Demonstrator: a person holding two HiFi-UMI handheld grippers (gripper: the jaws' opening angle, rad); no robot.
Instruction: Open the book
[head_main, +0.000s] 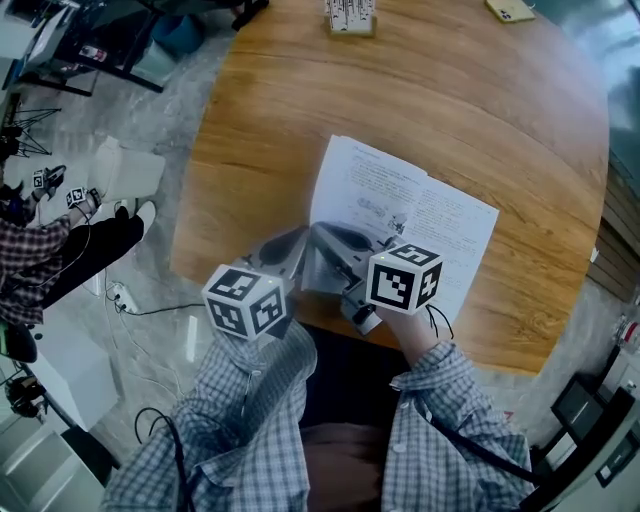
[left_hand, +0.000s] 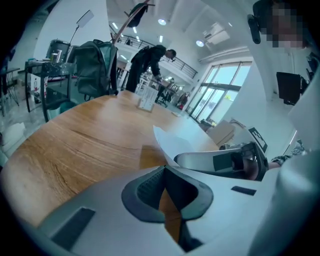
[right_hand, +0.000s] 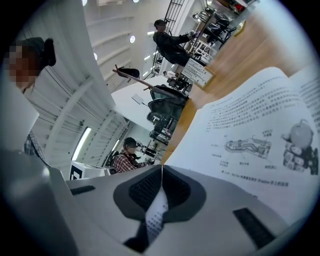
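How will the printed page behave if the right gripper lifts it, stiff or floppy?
Probably floppy: the page curves away from the right gripper that pinches its edge. Likely very light, as it looks like one thin sheet. A hard pull might tear it, since only a narrow strip sits between the jaws.

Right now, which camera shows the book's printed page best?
The right gripper view: the page is close, drawings and text lines clear. The head view shows the page small from above; the left gripper view, only its white corner.
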